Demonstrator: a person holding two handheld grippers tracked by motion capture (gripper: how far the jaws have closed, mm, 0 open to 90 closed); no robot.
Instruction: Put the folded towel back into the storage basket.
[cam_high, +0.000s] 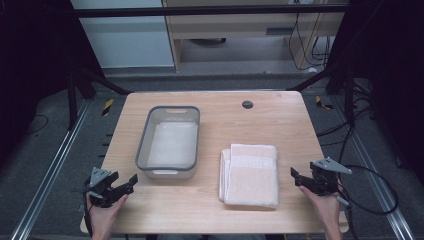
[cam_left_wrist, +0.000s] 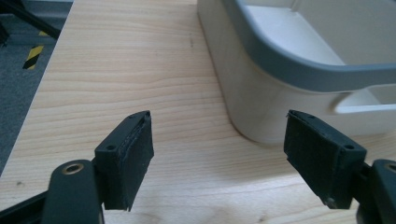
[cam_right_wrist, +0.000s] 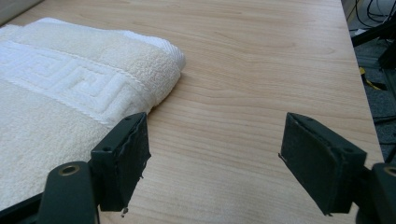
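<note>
My left hand-held gripper (cam_high: 127, 184) sits over the near left corner of the table (cam_high: 270, 125), jaws spread wide with nothing between them. My forearm below it is cut off by the bottom edge of the high view. Through the left gripper view the two black pads (cam_left_wrist: 133, 149) frame bare wood, and the grey-rimmed tub (cam_left_wrist: 299, 70) stands just ahead and to the right; its far end and right side run out of that picture, and its near handle is partly covered by the right pad. From above, the tub (cam_high: 169, 142) stands left of centre and looks empty, though its pale floor is too washed out to be sure.

Right of it, well apart, lies the folded towel (cam_high: 250, 175), near the table's front edge. In the right gripper view the towel (cam_right_wrist: 70, 93) shows a raised key-pattern band; its left part is cut off and its near edge is behind the left pad (cam_right_wrist: 123, 158).

My right hand-held gripper (cam_high: 296, 178) hovers just right of the towel, jaws wide, gripping nothing; its cable loops off the table's edge.
</note>
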